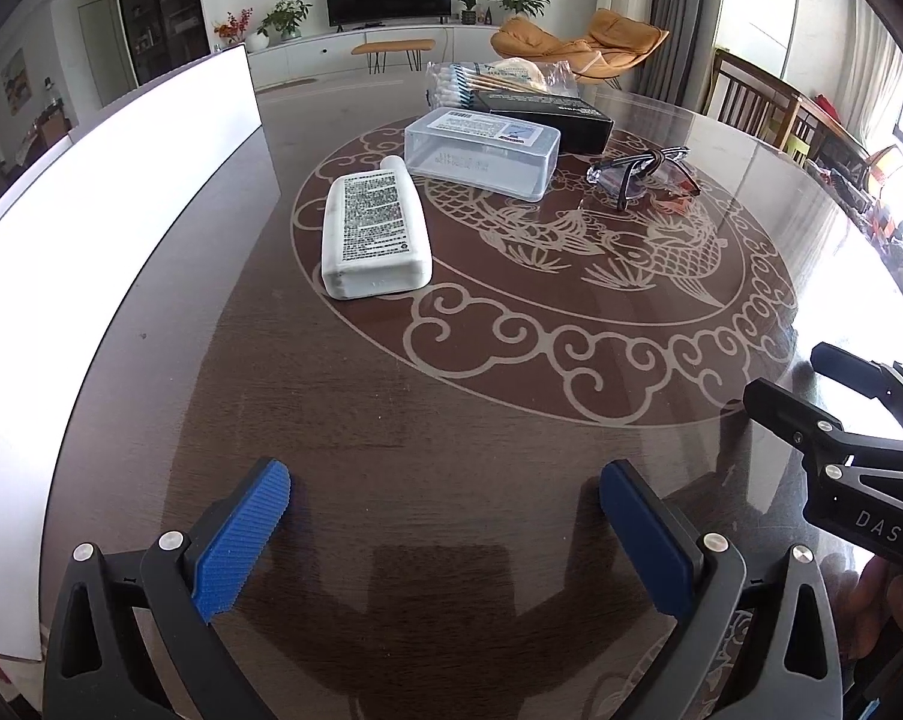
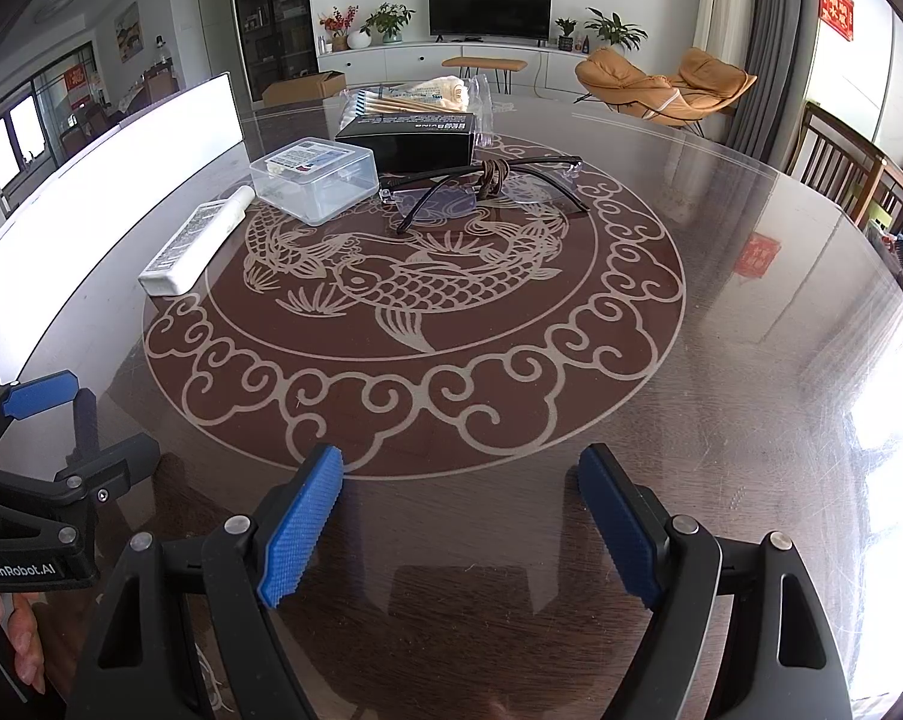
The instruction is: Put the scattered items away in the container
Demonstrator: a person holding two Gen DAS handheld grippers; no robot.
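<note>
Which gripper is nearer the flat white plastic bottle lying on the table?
Left. The left gripper sits nearly in line below the flat white plastic bottle; the right gripper is farther off to its right.

Scattered things on the fish-pattern table, white container at the left

A white bottle [image 1: 374, 228] lies flat left of centre; behind it a clear lidded box [image 1: 482, 151], a black carton [image 1: 541, 114] and bagged cotton swabs [image 1: 499, 77]. Folded glasses [image 1: 643, 175] sit right. The white container [image 1: 121, 192] fills the left edge.
</note>
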